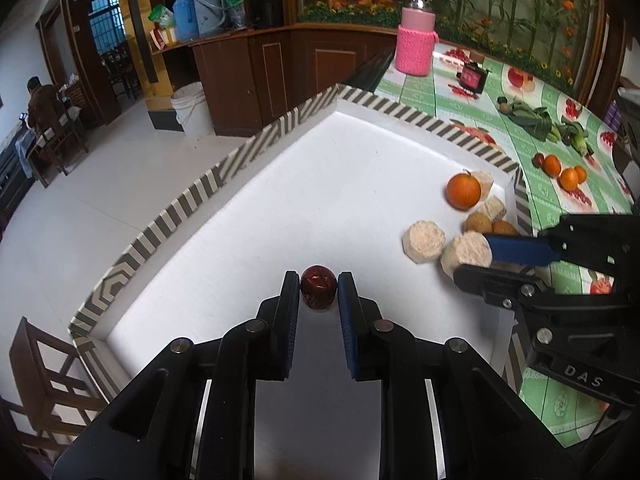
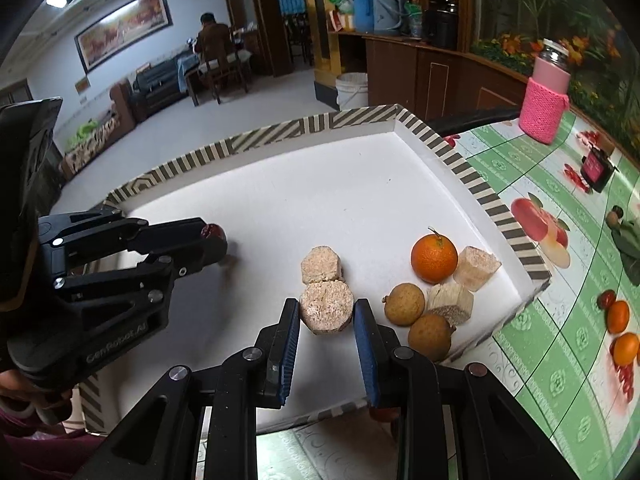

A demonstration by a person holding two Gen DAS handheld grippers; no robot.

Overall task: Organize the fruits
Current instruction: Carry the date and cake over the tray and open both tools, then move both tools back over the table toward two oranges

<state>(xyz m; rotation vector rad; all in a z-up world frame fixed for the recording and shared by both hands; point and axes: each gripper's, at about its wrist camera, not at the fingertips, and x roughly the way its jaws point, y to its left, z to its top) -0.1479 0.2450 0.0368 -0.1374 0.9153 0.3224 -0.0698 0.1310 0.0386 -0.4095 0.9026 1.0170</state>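
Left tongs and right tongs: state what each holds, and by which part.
Left tongs pinch the dark red fruit by its sides. Right tongs clamp a tan hexagonal block across its sides.

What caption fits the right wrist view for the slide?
Right gripper closed on a beige puck in the striped-rim tray, beside an orange; left gripper holds a red date.
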